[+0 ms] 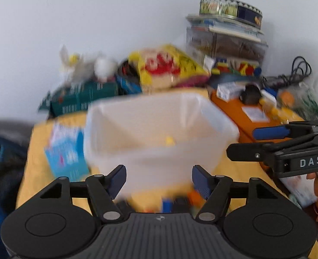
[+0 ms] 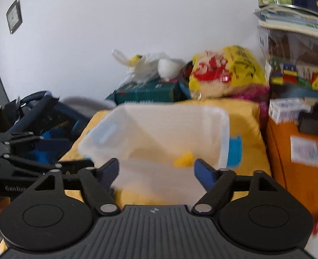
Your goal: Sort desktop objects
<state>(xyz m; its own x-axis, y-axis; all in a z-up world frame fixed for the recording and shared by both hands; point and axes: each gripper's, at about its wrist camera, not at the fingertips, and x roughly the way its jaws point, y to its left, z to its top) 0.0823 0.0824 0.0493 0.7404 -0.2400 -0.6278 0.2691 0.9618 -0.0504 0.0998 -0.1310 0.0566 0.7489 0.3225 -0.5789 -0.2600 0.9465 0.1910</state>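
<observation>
A translucent plastic box (image 1: 202,112) (image 2: 221,129) stands on the yellow cloth (image 1: 40,172) with a small yellow piece (image 1: 169,140) (image 2: 183,159) lying inside it. My left gripper (image 1: 159,181) hovers open at the box's near wall, nothing between its blue pads. Blurred small blue, orange and black items (image 1: 169,202) lie just below it. My right gripper (image 2: 156,172) is also open at the near wall, empty. It shows from the side at the right in the left wrist view (image 1: 241,142). The left gripper (image 2: 67,151) appears at the left in the right wrist view.
A blue-white packet (image 1: 66,155) lies left of the box. Behind it are a yellow snack bag (image 1: 167,67), a teal carton (image 1: 83,99) and a white plastic bag (image 2: 146,67). An orange box (image 2: 293,172) with small items stands to the right, below stacked containers and a tin (image 1: 230,7).
</observation>
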